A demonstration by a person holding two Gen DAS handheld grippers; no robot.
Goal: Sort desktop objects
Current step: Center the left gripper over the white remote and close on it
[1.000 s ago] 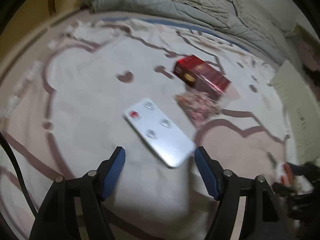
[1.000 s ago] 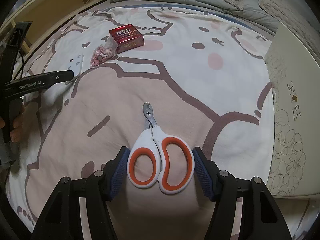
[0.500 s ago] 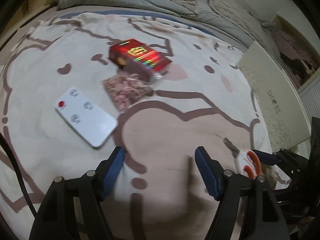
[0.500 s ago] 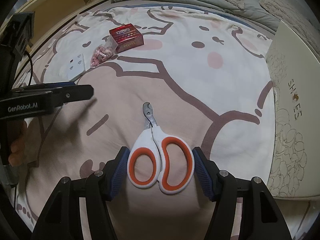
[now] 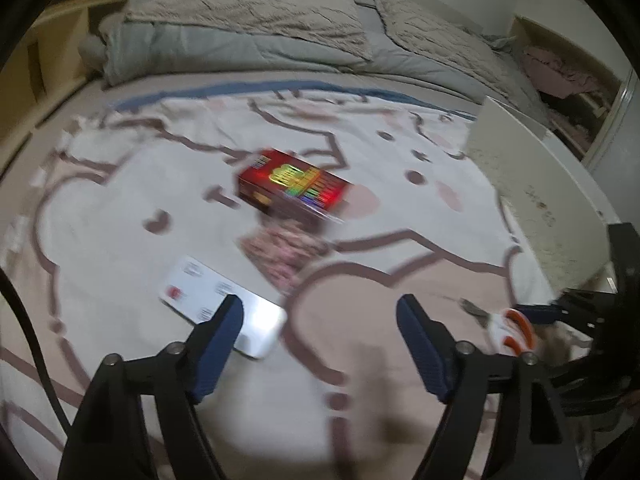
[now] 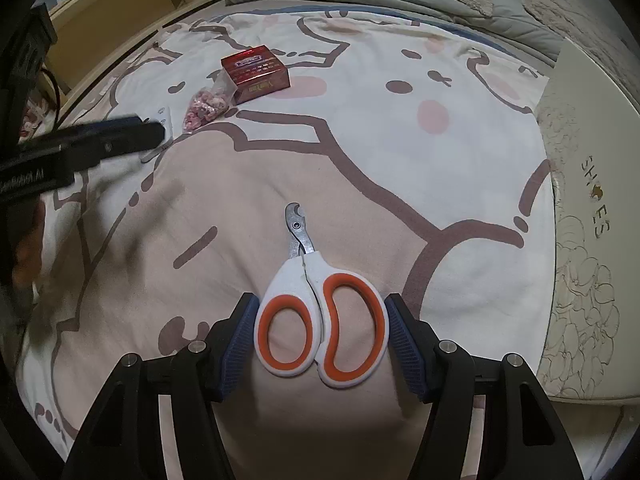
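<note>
My right gripper (image 6: 322,308) is shut on white-and-orange nail clippers (image 6: 320,320), its blue pads pressed on both handle loops, the metal tip pointing away over the blanket. The clippers (image 5: 516,328) also show at the right of the left wrist view, with the right gripper (image 5: 560,312) around them. My left gripper (image 5: 320,312) hovers above the blanket with its jaws opening and nothing between them. A white remote (image 5: 192,286) lies partly behind its left finger (image 5: 224,328). Beyond it are a bag of pink bits (image 5: 284,252) and a red box (image 5: 292,188).
A cartoon-print blanket (image 6: 360,92) covers the bed. A white shoe box (image 6: 592,200) lies along the right edge. Grey and beige bedding (image 5: 260,28) is piled at the far end. A wooden bed frame (image 6: 120,0) runs along the left.
The left wrist view swung away from the remote toward the clippers, then partly back, and its jaws stand wider. The right gripper and the clippers have not moved.
</note>
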